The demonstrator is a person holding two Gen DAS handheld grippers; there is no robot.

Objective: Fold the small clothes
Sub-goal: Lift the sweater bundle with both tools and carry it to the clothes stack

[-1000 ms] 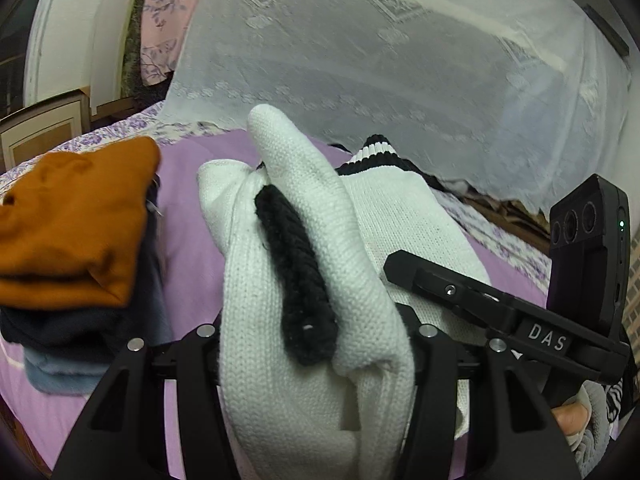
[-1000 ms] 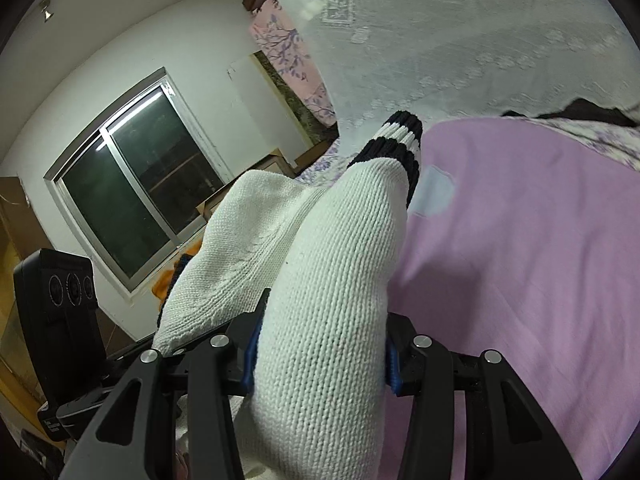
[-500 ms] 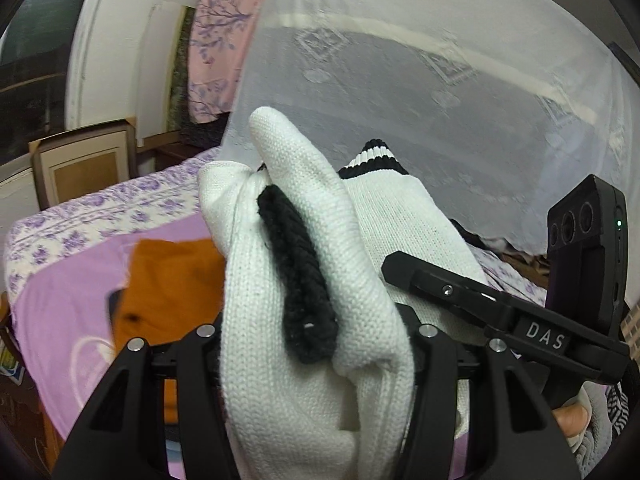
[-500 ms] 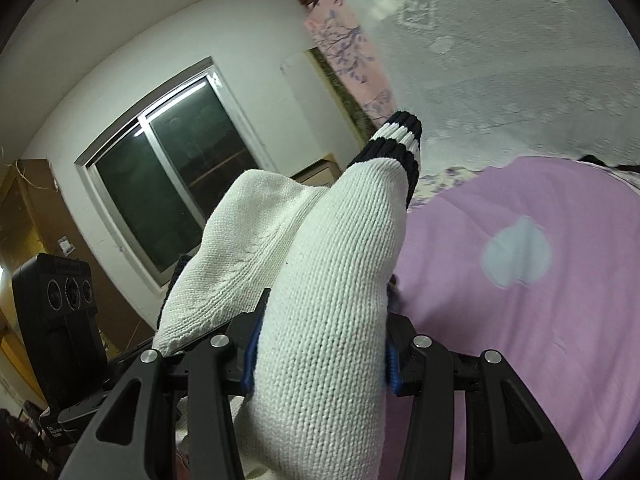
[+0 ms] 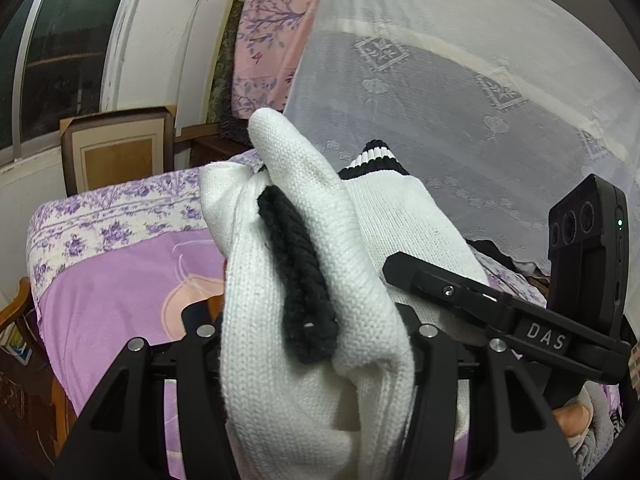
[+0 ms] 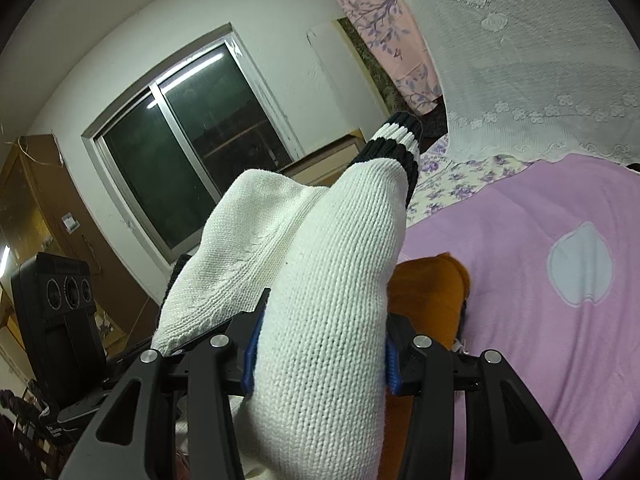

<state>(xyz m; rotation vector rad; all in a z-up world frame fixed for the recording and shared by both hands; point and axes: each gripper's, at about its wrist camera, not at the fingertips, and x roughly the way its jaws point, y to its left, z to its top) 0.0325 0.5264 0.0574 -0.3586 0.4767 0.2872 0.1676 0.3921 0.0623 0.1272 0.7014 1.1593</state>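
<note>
A white knit sweater (image 5: 320, 240) with black trim and a black-and-white striped cuff (image 5: 374, 160) is bunched up and held in the air by both grippers. My left gripper (image 5: 316, 344) is shut on the sweater's body beside its black knit edge. My right gripper (image 6: 320, 364) is shut on a sleeve of the same sweater (image 6: 332, 280), whose striped cuff (image 6: 400, 136) points up and away. The right gripper's body (image 5: 520, 320) shows at the right of the left wrist view.
A bed with a purple sheet (image 6: 540, 320) lies below. A folded orange garment (image 6: 428, 292) rests on it just under the sleeve. A white lace curtain (image 5: 460, 100) hangs behind. A dark window (image 6: 192, 120) and wooden furniture (image 5: 116, 148) stand at the left.
Both grippers have swung up and to the left with the sweater. The orange pile has dropped from the left wrist view and come into the right wrist view.
</note>
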